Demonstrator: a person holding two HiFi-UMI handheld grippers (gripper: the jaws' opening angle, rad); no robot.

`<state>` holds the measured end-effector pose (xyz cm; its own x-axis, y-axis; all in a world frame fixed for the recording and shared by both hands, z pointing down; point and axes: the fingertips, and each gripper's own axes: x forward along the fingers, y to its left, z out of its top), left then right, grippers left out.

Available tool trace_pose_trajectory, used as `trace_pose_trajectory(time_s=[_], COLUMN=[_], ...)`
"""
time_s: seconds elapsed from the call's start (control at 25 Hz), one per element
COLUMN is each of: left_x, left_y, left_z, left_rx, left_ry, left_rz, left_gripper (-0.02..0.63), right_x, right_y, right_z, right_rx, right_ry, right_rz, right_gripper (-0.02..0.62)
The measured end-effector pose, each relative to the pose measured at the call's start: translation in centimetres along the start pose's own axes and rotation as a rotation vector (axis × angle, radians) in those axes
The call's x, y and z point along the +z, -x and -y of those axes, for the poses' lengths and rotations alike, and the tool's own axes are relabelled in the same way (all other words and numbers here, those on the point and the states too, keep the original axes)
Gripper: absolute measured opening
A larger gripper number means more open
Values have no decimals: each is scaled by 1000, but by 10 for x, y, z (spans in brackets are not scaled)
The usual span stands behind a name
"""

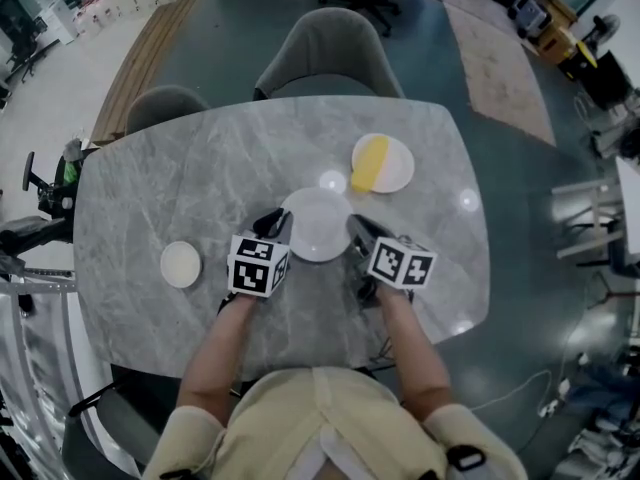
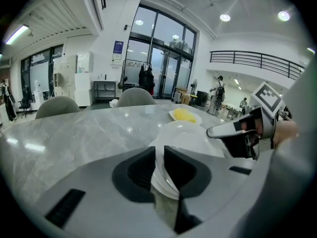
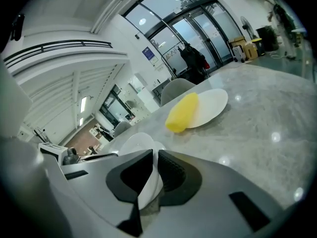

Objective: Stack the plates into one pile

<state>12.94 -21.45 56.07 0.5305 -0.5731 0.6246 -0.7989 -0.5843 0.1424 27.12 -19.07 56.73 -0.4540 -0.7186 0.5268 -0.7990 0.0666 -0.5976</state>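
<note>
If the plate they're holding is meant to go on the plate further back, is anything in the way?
Yes: a yellow object lies across the far plate, so the held white plate probably could not sit flat there. Nothing lies on the table between them. The small plate at the left is bare.

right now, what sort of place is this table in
Probably a large office lobby or showroom hall: tall glass entrance doors, a mezzanine railing overhead, and a marble-look table with upholstered chairs.
</note>
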Motion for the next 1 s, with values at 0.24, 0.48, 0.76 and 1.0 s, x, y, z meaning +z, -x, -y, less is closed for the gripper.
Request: trace_pose_trajectory(time_s=[0.24, 0.48, 0.76, 1.0], left_x=[1, 3, -5, -10], left_y=[-5, -5, -1, 8], left_z=[4, 2, -8, -13], left_rx=[10, 16, 39, 50], left_ry=[-64, -74, -62, -45], left_rz=[-8, -13, -25, -20], left_gripper=[48, 48, 48, 48], right_x=[-5, -6, -7, -4], right_y=[-6, -8, -10, -8], right_z=[6, 9, 12, 19], right_rx=[-46, -78, -120, -204], right_ry=[25, 53, 120, 221], right_rz=[-34, -42, -43, -33], right_gripper=[28, 28, 28, 30])
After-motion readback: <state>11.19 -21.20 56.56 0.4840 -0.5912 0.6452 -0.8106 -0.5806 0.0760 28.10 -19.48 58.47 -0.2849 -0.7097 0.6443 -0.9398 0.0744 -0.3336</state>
